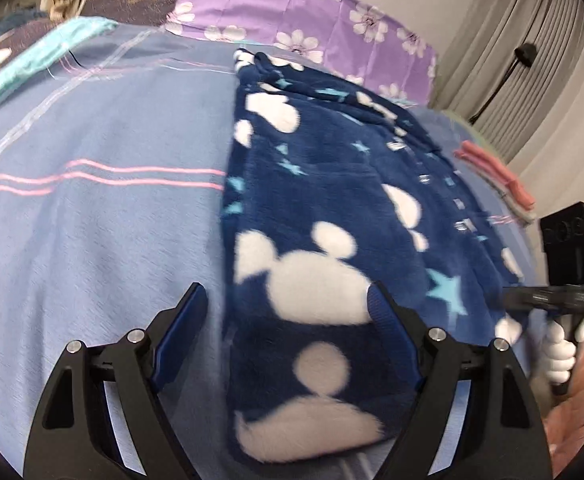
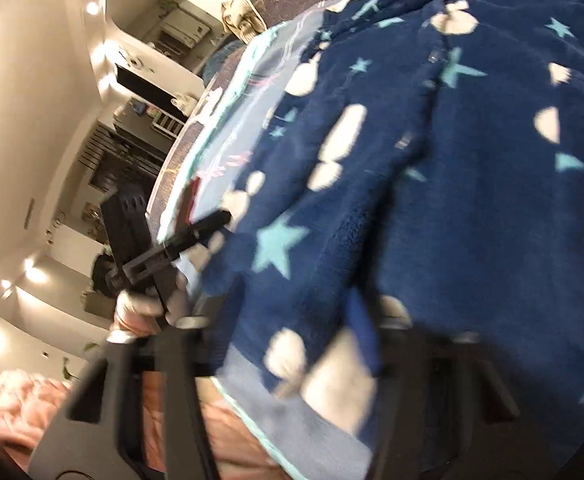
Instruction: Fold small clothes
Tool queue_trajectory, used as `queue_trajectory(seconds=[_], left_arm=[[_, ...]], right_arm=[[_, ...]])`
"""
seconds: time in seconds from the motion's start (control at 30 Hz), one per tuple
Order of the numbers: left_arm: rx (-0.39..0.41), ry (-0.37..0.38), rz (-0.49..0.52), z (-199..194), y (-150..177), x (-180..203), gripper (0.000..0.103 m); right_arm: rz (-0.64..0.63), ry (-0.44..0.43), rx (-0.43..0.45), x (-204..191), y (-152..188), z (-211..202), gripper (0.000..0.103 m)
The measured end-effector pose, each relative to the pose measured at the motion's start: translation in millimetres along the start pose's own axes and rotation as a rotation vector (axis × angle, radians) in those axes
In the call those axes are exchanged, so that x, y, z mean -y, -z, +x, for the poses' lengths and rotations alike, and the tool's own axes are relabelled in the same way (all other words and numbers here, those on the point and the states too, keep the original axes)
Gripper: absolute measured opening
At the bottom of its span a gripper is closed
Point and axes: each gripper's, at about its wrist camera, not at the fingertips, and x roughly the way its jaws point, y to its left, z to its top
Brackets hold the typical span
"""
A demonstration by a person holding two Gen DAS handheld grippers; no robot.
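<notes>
A navy fleece garment (image 1: 331,208) with white mouse-head shapes and light blue stars lies on the blue bedsheet (image 1: 92,220), folded lengthwise into a long strip. My left gripper (image 1: 288,300) is open, its fingers straddling the garment's near left edge just above it. In the left wrist view the right gripper (image 1: 551,296) shows at the far right, side on, by the garment's right edge. In the right wrist view the garment (image 2: 431,160) fills the frame, blurred. My right gripper (image 2: 292,320) is close over the garment's edge; its jaws look apart, with fleece lying between and over them.
A purple floral pillow (image 1: 292,12) lies at the head of the bed. Folded pink and grey cloth (image 1: 499,176) sits at the bed's right edge. Grey curtains (image 1: 531,60) hang at right. A pink quilt (image 2: 16,400) lies beyond the bed edge.
</notes>
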Motion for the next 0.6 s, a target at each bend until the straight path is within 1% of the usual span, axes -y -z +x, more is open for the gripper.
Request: queue_trajectory(seconds=[0.03,0.07,0.1,0.17,0.23,0.27,0.33,0.37,0.4,0.43,0.47,0.53,0.57,0.6], left_arm=[[-0.008,0.005,0.003,0,2,2,0.082],[-0.010,0.005,0.006,1,4,4,0.082],[-0.011,0.016,0.003,-1,6,6,0.081],[-0.008,0.049,-0.014,-5,8,6,0.081],[-0.009,0.063,-0.026,-4,9,6,0.081],[-0.009,0.061,-0.025,-4,10,5,0.081],[-0.010,0.053,-0.026,-1,11,5,0.072],[-0.010,0.053,-0.031,-1,11,4,0.069],[-0.010,0.059,-0.040,-2,10,3,0.061],[-0.017,0.080,-0.054,-2,10,1,0.053],[-0.028,0.103,-0.067,-1,10,0,0.050],[-0.035,0.111,-0.077,-1,11,-1,0.050],[-0.036,0.107,-0.074,-2,11,0,0.050],[-0.037,0.103,-0.073,-2,12,1,0.051]], right_arm=[[-0.019,-0.001,0.034,-6,-1,-9,0.006],[-0.055,0.013,0.077,-16,0,-23,0.005],[-0.067,0.031,0.105,-17,1,-36,0.005],[-0.041,0.070,0.142,-10,0,-54,0.005],[-0.018,0.119,0.145,1,4,-63,0.005],[0.011,0.120,0.124,10,9,-62,0.007],[0.078,0.113,0.088,23,17,-58,0.017],[0.092,0.121,0.091,25,22,-60,0.022],[0.088,0.129,0.116,26,27,-69,0.028],[0.083,0.142,0.156,26,29,-79,0.031],[0.087,0.162,0.217,27,35,-101,0.032],[0.123,0.205,0.316,37,44,-140,0.041],[0.157,0.260,0.368,46,49,-161,0.043],[0.186,0.315,0.395,54,53,-175,0.044]])
